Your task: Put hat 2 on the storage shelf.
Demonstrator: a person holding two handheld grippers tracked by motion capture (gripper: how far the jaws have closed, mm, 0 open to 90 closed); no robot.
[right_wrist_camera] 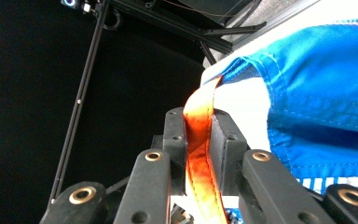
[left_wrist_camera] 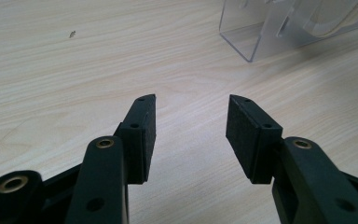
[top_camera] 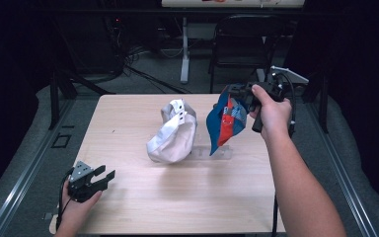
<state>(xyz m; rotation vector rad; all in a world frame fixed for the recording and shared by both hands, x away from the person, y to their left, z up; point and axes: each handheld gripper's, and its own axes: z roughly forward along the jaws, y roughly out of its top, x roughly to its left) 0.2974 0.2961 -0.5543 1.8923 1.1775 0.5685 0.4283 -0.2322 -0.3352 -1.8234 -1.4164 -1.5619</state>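
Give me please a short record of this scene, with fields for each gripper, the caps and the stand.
right gripper: shut on the orange strap of the blue cap, held up off the table
left gripper: open, holding nothing, low over the table near its front left corner
white cap: sits on the clear stand, at the table's middle
clear stand: on the table, partly under the white cap

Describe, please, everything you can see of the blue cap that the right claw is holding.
The blue cap is soft stitched fabric in bright blue with white panels and an orange-red strap. It hangs tilted in the air over the far right of the wooden table, brim pointing down, beside a white cap. The right claw is shut on the strap, both pads pressing it flat.
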